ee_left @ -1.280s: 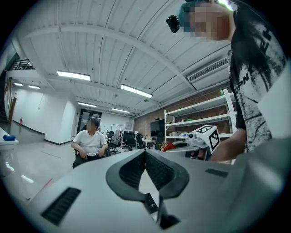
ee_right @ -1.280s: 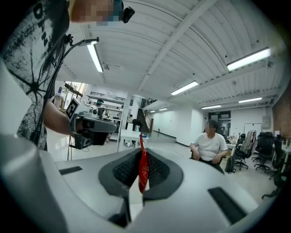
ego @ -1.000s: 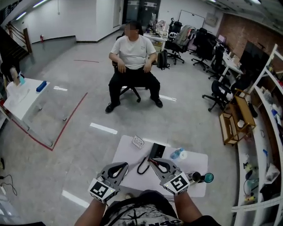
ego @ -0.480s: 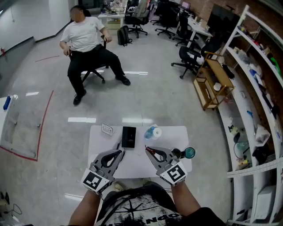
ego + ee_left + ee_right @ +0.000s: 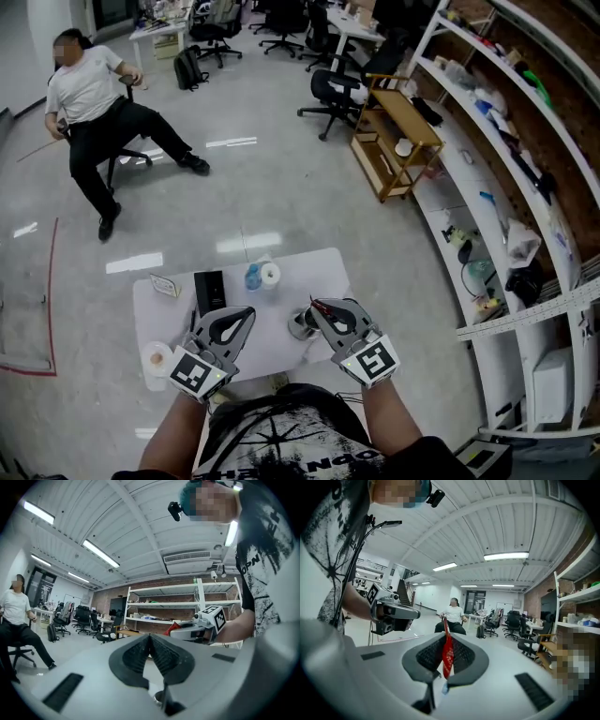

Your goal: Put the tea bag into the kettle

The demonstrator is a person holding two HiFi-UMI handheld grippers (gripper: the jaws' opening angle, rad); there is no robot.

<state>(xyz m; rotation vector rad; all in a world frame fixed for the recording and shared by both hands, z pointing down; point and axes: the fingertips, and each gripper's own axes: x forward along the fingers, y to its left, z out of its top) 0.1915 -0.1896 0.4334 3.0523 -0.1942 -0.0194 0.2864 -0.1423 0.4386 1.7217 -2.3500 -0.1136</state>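
1. Pinching a red tea bag (image 5: 447, 659) edge-on in the right gripper (image 5: 446, 638), with ribbed fingers (image 5: 464, 656) pressed narrow against its flat sides and its upper end poking out past the tips.
2. Holding that tea bag in the air above the near right part of the white desk (image 5: 314, 267), apart from the kettle and not inside it.
3. Standing on the desk just left of the right gripper in the head view: grey metal kettle (image 5: 301, 324), partly hidden behind that gripper; cannot tell whether a lid is on.
4. Carrying nothing in the left gripper (image 5: 150, 639), with its two ribbed fingers (image 5: 133, 656) touching at the tips.
5. Hovering side by side over the near edge of the desk: both grippers, close but not touching, pointed away from the wearer's body.
6. Lying on the desk beyond the left gripper: flat black device (image 5: 208, 291), with a small card (image 5: 164, 284) to its left, and a small blue bottle (image 5: 252, 277) touching a white roll (image 5: 271, 274) to its right.
7. Resting at the near left corner of the desk: roll of tape (image 5: 157, 358).
8. Sitting on an office chair across the floor, top left in the head view: person (image 5: 89, 94) in a white shirt and dark trousers.
9. Lining the right wall: white shelves (image 5: 506, 216) loaded with sundries, with a low wooden shelf unit (image 5: 398, 141) in front of them.
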